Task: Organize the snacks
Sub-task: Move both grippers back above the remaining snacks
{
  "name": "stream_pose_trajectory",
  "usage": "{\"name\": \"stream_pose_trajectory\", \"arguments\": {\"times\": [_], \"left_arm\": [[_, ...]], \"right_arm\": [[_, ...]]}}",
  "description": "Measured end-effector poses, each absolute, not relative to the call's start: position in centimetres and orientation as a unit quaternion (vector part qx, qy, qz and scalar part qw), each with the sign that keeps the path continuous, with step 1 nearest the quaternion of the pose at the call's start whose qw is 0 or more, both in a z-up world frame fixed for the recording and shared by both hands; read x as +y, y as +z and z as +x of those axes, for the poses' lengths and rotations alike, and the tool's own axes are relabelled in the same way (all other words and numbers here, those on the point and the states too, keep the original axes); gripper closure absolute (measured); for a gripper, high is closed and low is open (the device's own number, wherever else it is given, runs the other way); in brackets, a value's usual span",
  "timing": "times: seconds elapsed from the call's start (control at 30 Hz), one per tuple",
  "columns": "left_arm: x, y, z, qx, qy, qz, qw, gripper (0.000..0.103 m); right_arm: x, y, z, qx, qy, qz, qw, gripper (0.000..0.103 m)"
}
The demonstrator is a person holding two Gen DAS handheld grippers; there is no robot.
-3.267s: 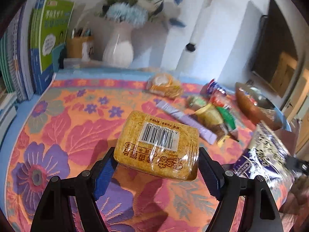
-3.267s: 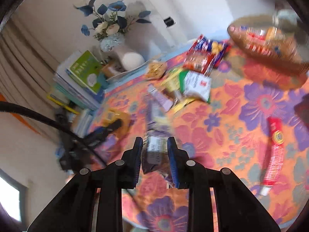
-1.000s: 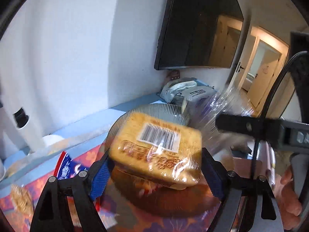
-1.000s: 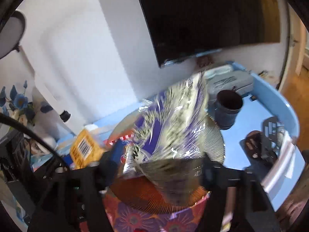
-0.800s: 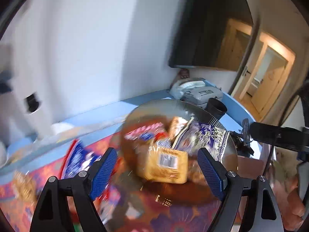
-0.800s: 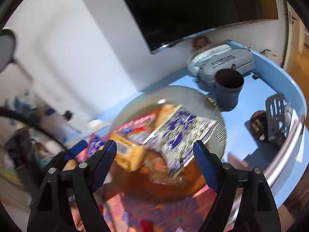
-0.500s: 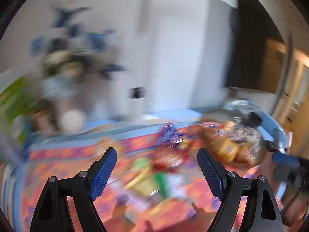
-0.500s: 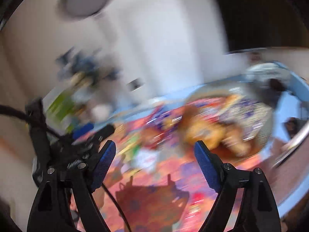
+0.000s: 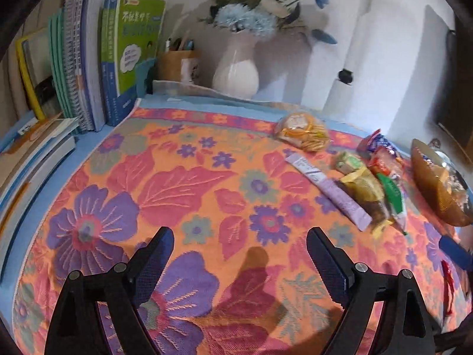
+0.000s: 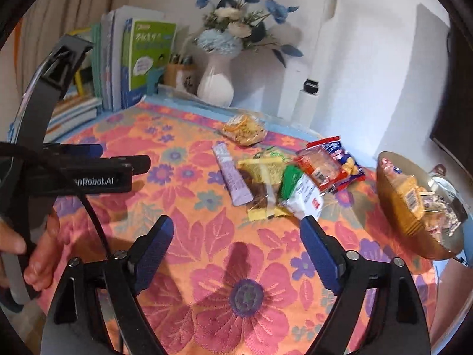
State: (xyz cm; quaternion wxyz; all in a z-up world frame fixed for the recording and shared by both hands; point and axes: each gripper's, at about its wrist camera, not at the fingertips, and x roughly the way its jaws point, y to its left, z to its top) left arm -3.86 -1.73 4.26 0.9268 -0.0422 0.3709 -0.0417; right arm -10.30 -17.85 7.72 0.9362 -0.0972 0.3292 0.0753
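Observation:
Both grippers are open and empty above the flowered tablecloth. My left gripper (image 9: 239, 254) hovers over the cloth's near middle; it also shows from the side in the right wrist view (image 10: 118, 162). My right gripper (image 10: 236, 236) is in front of a cluster of snacks: a purple stick pack (image 10: 232, 177), a yellow packet (image 10: 263, 189), a green-and-white bag (image 10: 301, 195), a red packet (image 10: 331, 165) and a bag of orange crisps (image 10: 244, 130). The brown glass bowl (image 10: 396, 207) at the right holds the orange cake packet (image 10: 411, 195) and other snacks.
Upright books (image 9: 112, 56), a pen holder (image 9: 177, 63) and a white vase of blue flowers (image 9: 236, 74) stand along the back edge. Flat books (image 9: 26, 153) lie at the left. A red stick snack (image 9: 448, 290) lies at the right near edge.
Both grippers let go of their snacks over the bowl, the orange cake packet and the purple-white bag, then swung back left to face the table with open, empty jaws.

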Motion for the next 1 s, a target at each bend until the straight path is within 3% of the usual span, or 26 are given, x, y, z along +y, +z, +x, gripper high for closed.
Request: {"name": "stream_pose_trajectory", "arguments": {"times": [0.07, 0.17, 0.43, 1.0], "left_arm": [[-2.2, 4.2, -3.9, 0.366, -0.037, -0.036, 0.929, 0.013], [-2.6, 3.8, -3.3, 0.389, -0.045, -0.03, 0.92, 0.014], [-3.2, 3.7, -3.7, 0.392, -0.04, -0.008, 0.919, 0.013], [-4.1, 3.7, -3.9, 0.392, -0.04, 0.016, 0.919, 0.013]], "right_arm": [[-18.4, 7.0, -9.9, 0.346, 0.081, -0.077, 0.931, 0.012], [-19.1, 7.0, -9.2, 0.36, 0.075, -0.051, 0.928, 0.0], [-21.1, 6.7, -8.8, 0.375, 0.076, 0.011, 0.924, 0.0], [-21.0, 6.8, -8.9, 0.372, 0.088, 0.012, 0.924, 0.0]]}}
